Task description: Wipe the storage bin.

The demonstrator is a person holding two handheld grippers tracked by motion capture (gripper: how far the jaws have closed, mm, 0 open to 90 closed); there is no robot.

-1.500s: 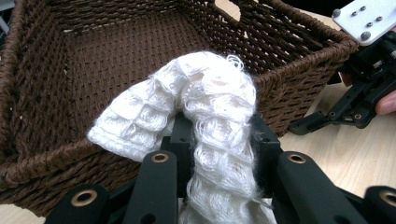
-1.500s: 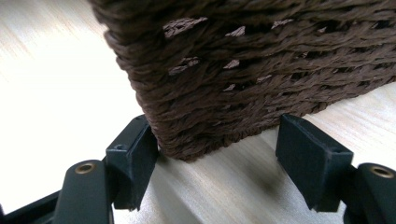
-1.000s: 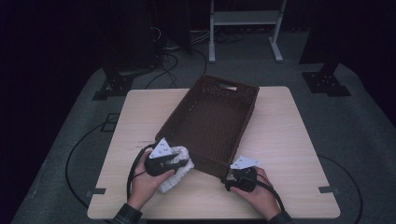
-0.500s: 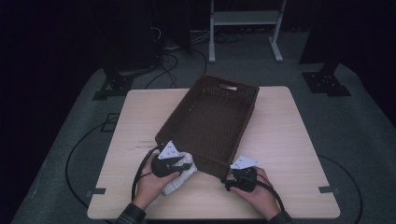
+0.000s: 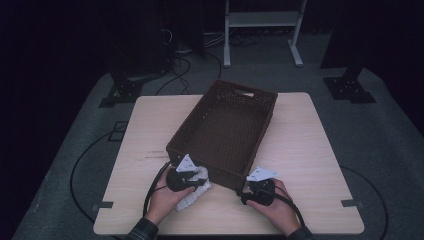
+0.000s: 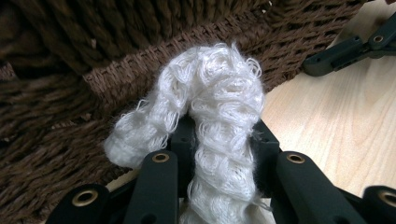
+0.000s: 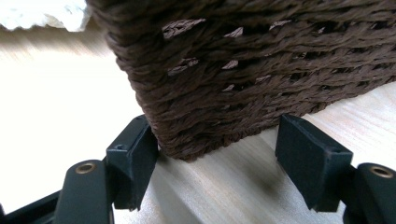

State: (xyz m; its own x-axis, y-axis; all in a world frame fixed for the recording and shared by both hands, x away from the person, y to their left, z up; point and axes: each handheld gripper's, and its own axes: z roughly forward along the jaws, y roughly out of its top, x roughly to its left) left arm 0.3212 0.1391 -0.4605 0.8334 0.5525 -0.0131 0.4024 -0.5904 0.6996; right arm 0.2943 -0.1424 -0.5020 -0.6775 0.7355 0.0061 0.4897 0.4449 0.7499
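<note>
Dark room, grey carpeted floor (image 5: 75, 150) with black cables trailing across it; a white metal frame (image 5: 262, 20) stands at the back. Square light-wood table (image 5: 310, 150) sits in the middle of the high view.

Largest item on the table: a dark brown woven basket (image 5: 225, 127), rectangular, set at an angle, with a handle slot in its far wall. Its near corner points toward the person's edge of the table.

Two hands come in from the bottom edge, plaid sleeves just showing. Left gripper (image 5: 192, 181) sits just beside the near-left wall of the basket, grey plate on top, cable looping back off the table edge. Its fingers (image 6: 161, 186) are pressed together on a white fluffy cloth (image 6: 219, 126), pinching it; the cloth bulges up past the tips and curls over to one side, close against the basket weave. In the high view the rest of the cloth (image 5: 192, 192) lies on the table under and beside this gripper.

Right gripper (image 5: 250, 195) rests low at the basket's near corner. Its fingers (image 7: 133, 158) are spread, one on each side of that corner; the left-hand one in the right gripper view touches or nearly touches the weave, the other stands apart from it
</note>
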